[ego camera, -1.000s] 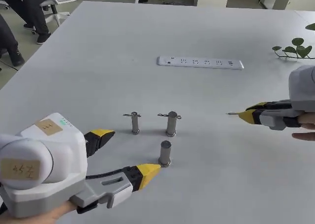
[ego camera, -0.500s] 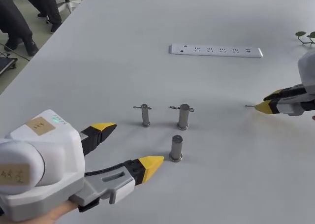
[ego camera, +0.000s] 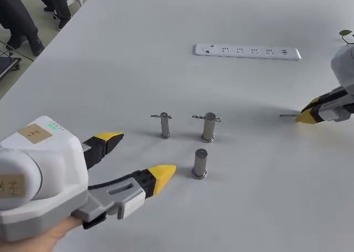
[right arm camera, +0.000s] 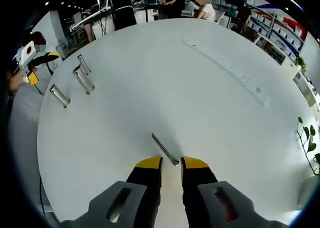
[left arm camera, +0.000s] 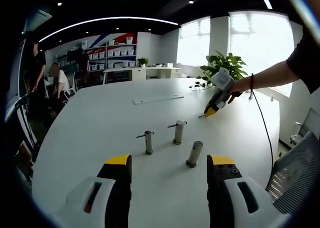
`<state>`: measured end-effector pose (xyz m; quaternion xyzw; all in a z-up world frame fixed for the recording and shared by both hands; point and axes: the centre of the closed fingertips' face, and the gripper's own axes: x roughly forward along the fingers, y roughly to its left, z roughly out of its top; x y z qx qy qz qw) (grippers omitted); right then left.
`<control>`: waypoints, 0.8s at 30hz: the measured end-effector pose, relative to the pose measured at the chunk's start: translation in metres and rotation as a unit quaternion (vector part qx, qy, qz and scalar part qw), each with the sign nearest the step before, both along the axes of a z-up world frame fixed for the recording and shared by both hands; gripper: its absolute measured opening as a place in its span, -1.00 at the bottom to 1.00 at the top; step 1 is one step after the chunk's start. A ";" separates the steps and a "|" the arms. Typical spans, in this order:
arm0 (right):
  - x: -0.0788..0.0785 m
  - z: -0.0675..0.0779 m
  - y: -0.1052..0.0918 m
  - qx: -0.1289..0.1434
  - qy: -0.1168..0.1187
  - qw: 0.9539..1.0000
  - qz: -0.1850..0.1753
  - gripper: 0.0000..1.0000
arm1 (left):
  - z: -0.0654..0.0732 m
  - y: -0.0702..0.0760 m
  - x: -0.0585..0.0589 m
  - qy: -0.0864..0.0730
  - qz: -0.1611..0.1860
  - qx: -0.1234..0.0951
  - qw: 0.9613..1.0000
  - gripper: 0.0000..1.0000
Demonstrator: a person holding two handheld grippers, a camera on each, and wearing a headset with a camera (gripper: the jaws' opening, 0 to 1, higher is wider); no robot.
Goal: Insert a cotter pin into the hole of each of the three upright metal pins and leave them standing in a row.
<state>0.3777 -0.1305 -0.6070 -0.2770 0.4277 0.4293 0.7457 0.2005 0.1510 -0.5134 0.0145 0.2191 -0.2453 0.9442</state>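
My left gripper (ego camera: 138, 155) hovers low over the worktop (ego camera: 110, 69) with its jaws wide. The bare metal pin (ego camera: 199, 163) stands upright just past its right jaw tip. Behind that, toward the far edge, the first fitted pin (ego camera: 165, 124) and the second fitted pin (ego camera: 208, 127) stand side by side, each with a cotter pin through its top. My right gripper (ego camera: 305, 117) is well apart toward the right edge. Its jaws are narrow, pinching the end of a loose cotter pin (right arm camera: 164, 148) that points back toward the pins. A power strip (ego camera: 247, 51) lies nearer the far edge.
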 end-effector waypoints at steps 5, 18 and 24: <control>-0.005 -0.003 0.003 -0.030 0.001 0.999 0.027 -0.96 | 0.000 0.003 -0.003 0.000 0.005 0.020 1.000 0.16; -0.009 -0.004 0.006 -0.097 0.003 0.994 0.045 -1.00 | -0.002 0.006 -0.002 0.004 0.006 0.034 0.999 0.14; -0.008 -0.004 0.006 -0.090 -0.001 0.995 0.046 -1.00 | -0.004 0.001 -0.002 0.014 -0.005 0.037 0.999 0.09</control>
